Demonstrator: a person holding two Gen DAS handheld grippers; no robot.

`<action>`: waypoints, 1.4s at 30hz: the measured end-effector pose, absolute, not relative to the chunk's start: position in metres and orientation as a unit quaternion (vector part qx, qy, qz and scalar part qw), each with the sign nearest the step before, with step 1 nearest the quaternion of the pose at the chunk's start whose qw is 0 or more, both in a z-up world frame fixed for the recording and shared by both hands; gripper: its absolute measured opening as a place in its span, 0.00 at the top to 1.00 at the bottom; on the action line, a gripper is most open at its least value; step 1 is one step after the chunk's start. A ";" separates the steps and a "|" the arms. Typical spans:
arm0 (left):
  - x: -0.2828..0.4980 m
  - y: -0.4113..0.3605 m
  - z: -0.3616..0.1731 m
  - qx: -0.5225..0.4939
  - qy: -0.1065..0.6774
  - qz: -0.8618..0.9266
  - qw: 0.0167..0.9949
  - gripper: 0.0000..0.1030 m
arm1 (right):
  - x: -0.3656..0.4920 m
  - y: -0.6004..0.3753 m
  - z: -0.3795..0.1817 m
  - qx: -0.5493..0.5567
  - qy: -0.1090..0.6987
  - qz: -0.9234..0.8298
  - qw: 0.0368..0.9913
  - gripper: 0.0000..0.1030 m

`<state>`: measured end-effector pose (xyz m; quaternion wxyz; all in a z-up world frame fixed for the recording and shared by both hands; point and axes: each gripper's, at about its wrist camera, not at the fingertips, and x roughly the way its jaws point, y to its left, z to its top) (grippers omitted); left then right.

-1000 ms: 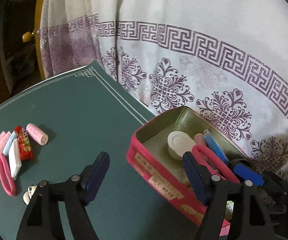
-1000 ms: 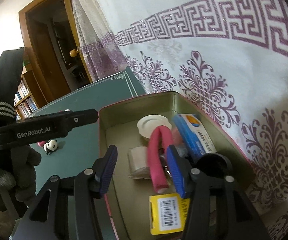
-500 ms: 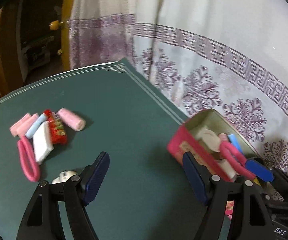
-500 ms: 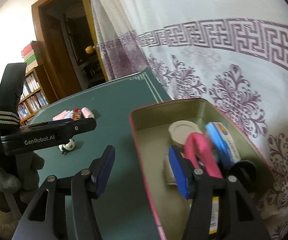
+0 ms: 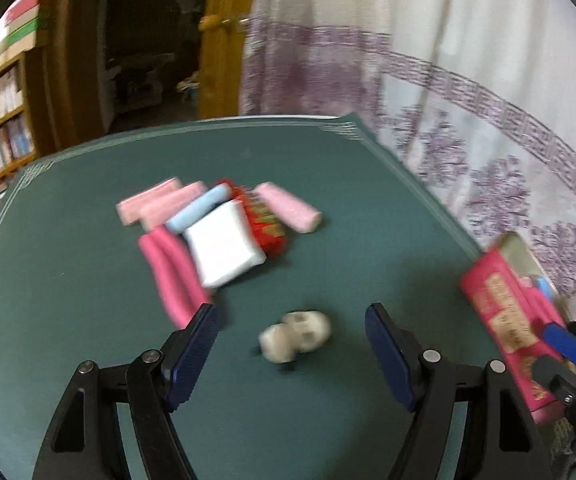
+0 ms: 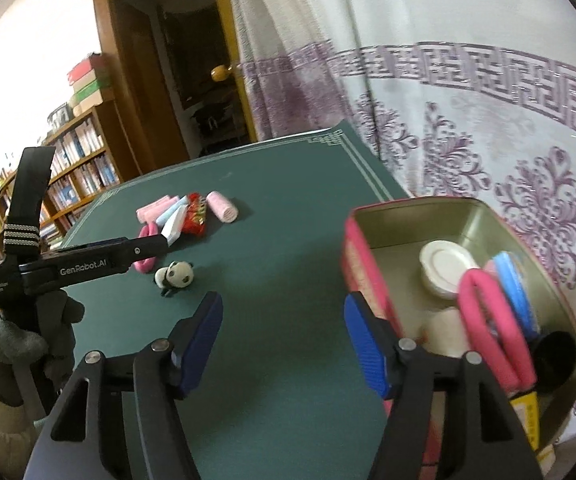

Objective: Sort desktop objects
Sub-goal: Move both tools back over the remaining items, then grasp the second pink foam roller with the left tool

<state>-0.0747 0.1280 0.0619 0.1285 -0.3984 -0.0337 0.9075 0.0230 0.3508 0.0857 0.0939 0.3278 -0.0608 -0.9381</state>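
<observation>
Soft daylight filters through the pale curtain (image 6: 427, 92) at one to three o'clock in both views, leaving it bright and a little washed out; the white wall (image 6: 28, 60) at ten o'clock in the right wrist view nearly blows out. The doorway (image 5: 148, 52) at twelve o'clock stays dim — little detail inside. Shadows on the green table (image 5: 327, 220) are faint and short. The left wrist view is smeared by motion blur: the pile of items (image 5: 216, 232) and the panda figure (image 5: 295, 336) lose their edges. The right wrist view is sharper, blurred mainly around the tin (image 6: 371, 272) at three o'clock. Fisheye bending curves straight lines — black vignette fills the corners.
</observation>
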 end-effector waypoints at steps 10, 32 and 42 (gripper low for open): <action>-0.094 0.086 0.046 -0.408 -0.054 0.907 0.087 0.25 | 0.007 0.312 0.075 0.349 -0.042 -0.928 0.121 0.34; -0.119 0.031 0.009 -0.448 -0.047 0.892 0.019 0.25 | -0.017 0.277 0.059 0.376 -0.030 -0.914 0.149 0.33; -0.135 0.035 0.012 -0.440 -0.048 0.897 0.015 0.25 | -0.025 0.260 0.053 0.382 -0.021 -0.909 0.166 0.33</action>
